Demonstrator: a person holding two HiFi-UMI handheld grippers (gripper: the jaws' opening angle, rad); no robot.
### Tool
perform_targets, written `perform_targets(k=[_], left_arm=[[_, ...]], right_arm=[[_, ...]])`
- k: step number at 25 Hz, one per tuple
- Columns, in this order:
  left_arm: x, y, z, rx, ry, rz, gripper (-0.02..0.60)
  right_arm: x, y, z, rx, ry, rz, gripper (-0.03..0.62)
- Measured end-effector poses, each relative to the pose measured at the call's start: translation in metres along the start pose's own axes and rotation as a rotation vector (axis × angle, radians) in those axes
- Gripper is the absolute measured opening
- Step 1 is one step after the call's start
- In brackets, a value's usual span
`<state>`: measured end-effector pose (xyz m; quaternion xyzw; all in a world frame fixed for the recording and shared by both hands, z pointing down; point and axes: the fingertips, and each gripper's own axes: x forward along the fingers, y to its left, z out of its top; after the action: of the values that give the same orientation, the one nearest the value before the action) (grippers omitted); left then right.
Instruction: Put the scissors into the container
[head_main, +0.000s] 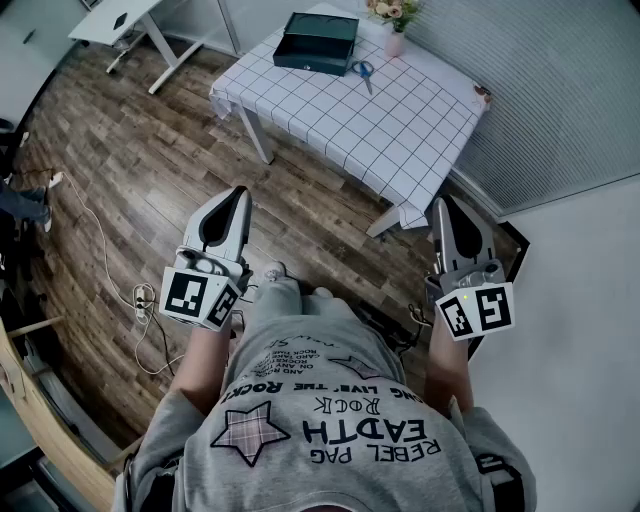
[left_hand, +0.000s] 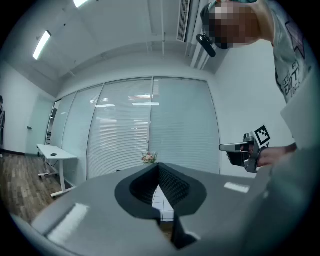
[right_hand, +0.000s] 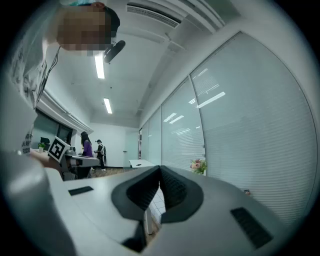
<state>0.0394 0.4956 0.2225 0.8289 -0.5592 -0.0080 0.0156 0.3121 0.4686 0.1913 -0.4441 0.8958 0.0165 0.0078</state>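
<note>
Blue-handled scissors lie on the checked tablecloth of a table well ahead of me, just right of a dark green box-shaped container. I hold both grippers level near my body, far short of the table. My left gripper has its jaws together with nothing between them, and so does my right gripper. In the left gripper view the jaw tips meet, with the right gripper visible off to the side. The right gripper view shows its tips closed on nothing.
A small vase of flowers stands at the table's back edge beside the scissors. A white desk is at the far left. A cable trails over the wooden floor. A glass partition with blinds runs behind the table. Two people stand far off.
</note>
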Motion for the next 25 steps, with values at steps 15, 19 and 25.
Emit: perform_targets(k=[15,19,25], left_arm=[[-0.015,-0.007,-0.002,-0.010,0.004,0.017,0.009],[-0.015,-0.006,-0.002,-0.006,0.000,0.016,0.009],[-0.007,0.004,-0.004,-0.013,0.001,0.023,0.009]], right_arm=[[-0.014,0.006,0.009,0.011,-0.027,0.009,0.015],[-0.012,0.010,0.012,0.031,-0.049,0.034,0.015],[0.004,0.012,0.012,0.027,-0.051,0.053,0.015]])
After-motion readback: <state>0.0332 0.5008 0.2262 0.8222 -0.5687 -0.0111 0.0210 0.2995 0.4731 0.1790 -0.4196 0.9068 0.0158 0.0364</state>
